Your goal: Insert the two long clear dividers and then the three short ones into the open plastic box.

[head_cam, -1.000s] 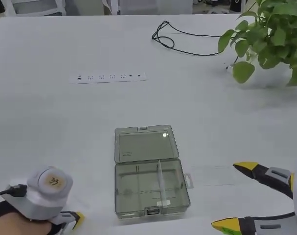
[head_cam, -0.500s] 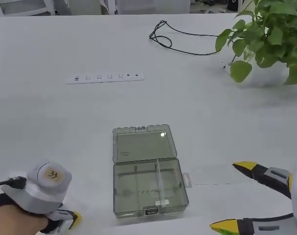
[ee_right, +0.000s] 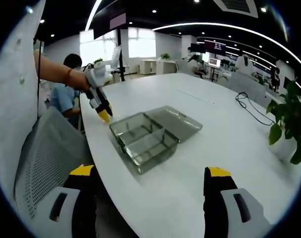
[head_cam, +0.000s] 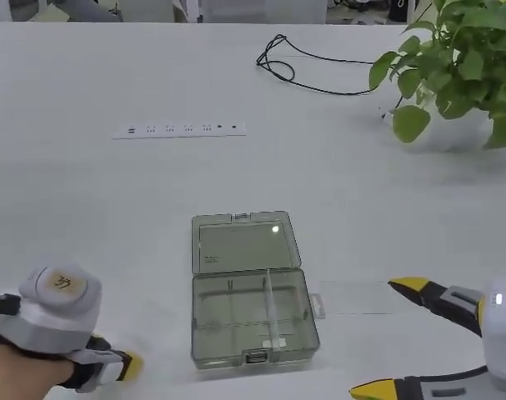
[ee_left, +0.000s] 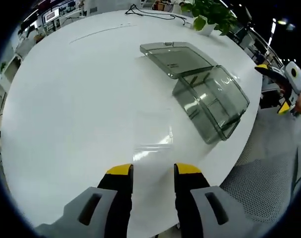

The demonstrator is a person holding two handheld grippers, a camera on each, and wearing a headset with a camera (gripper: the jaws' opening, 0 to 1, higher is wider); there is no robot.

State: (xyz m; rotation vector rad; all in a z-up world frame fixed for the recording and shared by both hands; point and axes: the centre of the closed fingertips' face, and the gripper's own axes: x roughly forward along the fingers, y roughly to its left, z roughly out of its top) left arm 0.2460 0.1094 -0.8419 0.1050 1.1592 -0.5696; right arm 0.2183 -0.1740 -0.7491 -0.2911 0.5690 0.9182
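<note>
Hovering at the tabletop's [head_cam: 111, 208] near edge, the right gripper [head_cam: 376, 337], wide open and empty, is nearest a faint clear divider [head_cam: 361, 300] lying left-to-right just right of the box [head_cam: 253, 292]; the left gripper [ee_left: 153, 170], narrowly parted and empty, sits left of it.

Right gripper [head_cam: 371, 337] partly off-frame.

high head view, low gripper views, shared box [head_cam: 225, 353]
</note>
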